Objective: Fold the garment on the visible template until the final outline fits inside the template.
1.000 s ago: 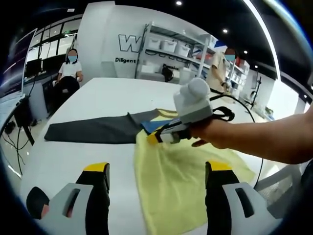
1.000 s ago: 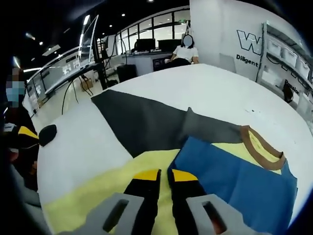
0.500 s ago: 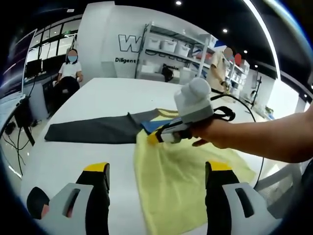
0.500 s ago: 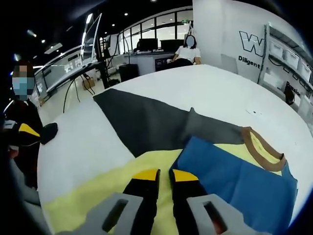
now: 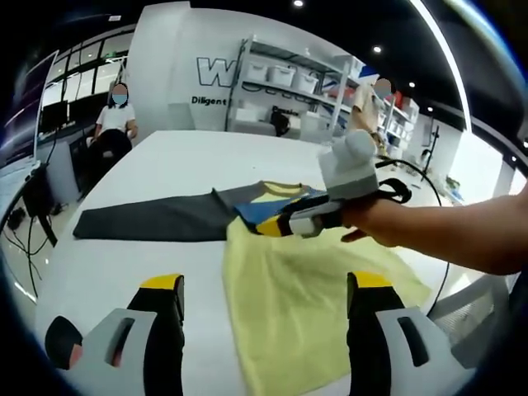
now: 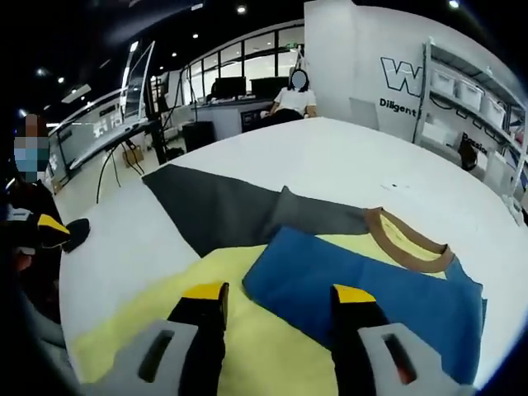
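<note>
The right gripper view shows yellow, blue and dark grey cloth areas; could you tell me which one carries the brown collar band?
The yellow garment: its brown collar band curves above the folded blue panel. The flat dark grey template has no trim.

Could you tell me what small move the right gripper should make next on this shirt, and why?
Probably lift the right gripper clear and reach for the next edge to fold. Its jaws now stand open over the yellow shirt, and the blue sleeve already lies folded across it. The shirt sits only partly on the dark template, so more folding seems needed.
</note>
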The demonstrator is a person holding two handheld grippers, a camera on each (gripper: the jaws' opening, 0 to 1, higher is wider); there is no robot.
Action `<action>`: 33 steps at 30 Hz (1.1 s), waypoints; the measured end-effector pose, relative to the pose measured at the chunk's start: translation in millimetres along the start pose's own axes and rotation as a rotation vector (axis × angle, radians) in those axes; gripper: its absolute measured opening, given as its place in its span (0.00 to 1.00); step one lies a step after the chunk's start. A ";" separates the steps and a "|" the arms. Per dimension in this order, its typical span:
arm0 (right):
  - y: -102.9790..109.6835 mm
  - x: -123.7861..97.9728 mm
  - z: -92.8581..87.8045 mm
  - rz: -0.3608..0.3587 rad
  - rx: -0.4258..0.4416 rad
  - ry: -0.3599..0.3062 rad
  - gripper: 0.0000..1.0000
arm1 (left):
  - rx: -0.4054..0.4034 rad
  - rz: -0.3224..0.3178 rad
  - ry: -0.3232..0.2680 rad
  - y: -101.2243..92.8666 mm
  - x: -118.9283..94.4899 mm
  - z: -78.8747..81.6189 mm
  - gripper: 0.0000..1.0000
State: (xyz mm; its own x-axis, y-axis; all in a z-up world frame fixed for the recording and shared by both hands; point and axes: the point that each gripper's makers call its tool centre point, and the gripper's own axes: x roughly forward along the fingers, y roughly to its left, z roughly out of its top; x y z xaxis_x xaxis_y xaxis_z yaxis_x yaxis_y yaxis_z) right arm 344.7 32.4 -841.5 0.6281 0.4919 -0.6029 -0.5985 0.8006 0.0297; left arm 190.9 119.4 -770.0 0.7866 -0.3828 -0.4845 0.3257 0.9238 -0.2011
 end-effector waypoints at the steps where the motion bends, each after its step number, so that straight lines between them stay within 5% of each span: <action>1: -4.0 -3.3 0.8 -0.013 0.015 -0.013 0.54 | 0.001 -0.001 0.000 -0.2 0.1 0.0 0.76; 12: -25.8 -30.1 -15.2 -0.051 0.119 -0.028 0.70 | 0.006 -0.006 0.002 -2.4 0.8 0.1 0.76; 33: -50.2 -94.6 -61.5 -0.128 0.135 0.008 0.64 | 0.032 -0.021 0.016 -8.6 2.3 -3.1 0.76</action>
State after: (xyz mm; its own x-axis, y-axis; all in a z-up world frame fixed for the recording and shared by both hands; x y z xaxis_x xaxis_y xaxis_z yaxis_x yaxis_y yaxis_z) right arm 284.8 -75.4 -834.9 0.6901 0.3810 -0.6153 -0.4415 0.8953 0.0593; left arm 188.3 110.6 -772.0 0.7709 -0.4014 -0.4945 0.3588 0.9152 -0.1837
